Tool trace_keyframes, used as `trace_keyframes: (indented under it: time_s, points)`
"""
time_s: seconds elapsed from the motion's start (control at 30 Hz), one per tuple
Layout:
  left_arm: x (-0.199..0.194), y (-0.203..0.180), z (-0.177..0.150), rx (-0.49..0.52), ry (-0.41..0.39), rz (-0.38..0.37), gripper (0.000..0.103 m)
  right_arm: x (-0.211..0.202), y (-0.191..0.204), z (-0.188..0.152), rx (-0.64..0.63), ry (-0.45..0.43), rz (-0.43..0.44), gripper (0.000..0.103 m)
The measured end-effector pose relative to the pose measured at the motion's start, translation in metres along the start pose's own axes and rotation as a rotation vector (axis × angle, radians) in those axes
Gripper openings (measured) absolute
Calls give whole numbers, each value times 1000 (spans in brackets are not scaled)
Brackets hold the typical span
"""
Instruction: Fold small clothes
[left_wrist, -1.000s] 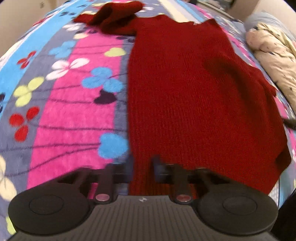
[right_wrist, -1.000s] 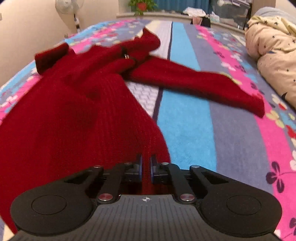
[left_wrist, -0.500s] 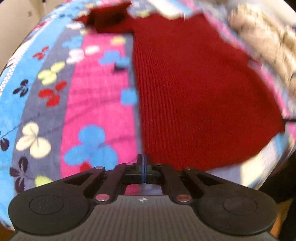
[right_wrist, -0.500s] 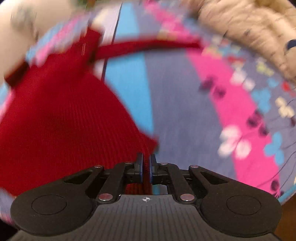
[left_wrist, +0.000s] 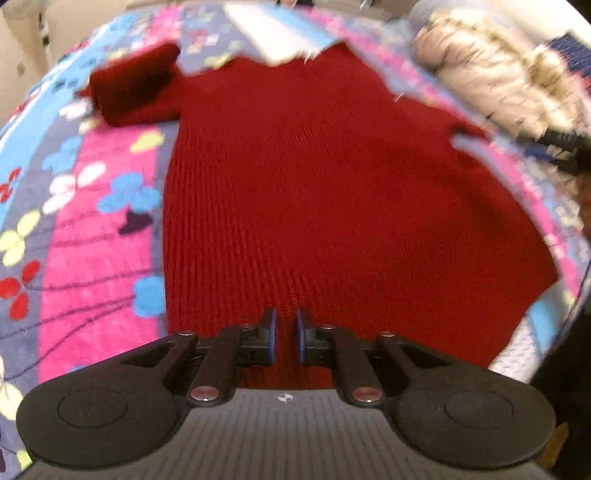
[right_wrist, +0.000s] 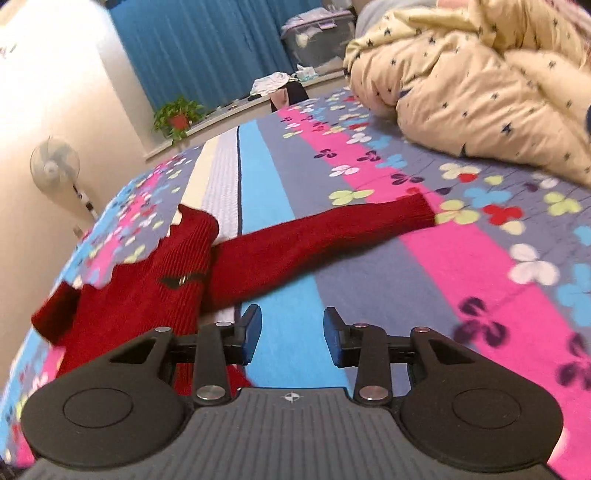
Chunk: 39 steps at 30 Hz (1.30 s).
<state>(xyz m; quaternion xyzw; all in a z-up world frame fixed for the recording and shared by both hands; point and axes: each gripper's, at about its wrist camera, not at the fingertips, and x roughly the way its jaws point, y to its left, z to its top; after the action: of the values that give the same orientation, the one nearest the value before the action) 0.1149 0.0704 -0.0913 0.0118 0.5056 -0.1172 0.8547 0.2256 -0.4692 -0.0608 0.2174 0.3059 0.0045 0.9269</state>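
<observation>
The left gripper (left_wrist: 284, 338) hangs over the near hem of the red sweater (left_wrist: 314, 192), its fingers a narrow gap apart with nothing between them. The right gripper (right_wrist: 291, 338) is spread wide and holds nothing, over the flowered blanket (right_wrist: 480, 266) just right of the sweater. The sweater lies flat on that blanket, one sleeve (right_wrist: 317, 236) stretched out to its right, the other sleeve (left_wrist: 133, 88) bunched at its far left. Beyond the sweater's right side lies a cream quilt (right_wrist: 472, 81).

No readable text, label or number shows anywhere.
</observation>
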Motion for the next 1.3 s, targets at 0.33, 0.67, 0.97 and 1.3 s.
trace_keyframes:
  time_s: [0.33, 0.67, 0.97, 1.3]
  points:
    - [36, 9, 7, -50, 51, 23, 13, 134, -13, 24, 144, 78, 19, 62]
    - [42, 16, 12, -68, 42, 0, 13, 206, -28, 54, 205, 41, -13, 13]
    - [43, 17, 13, -71, 42, -8, 13, 146, -92, 120, 224, -410, -277, 10]
    - [40, 15, 15, -68, 47, 4, 13, 135, -175, 86, 371, -162, -513, 46]
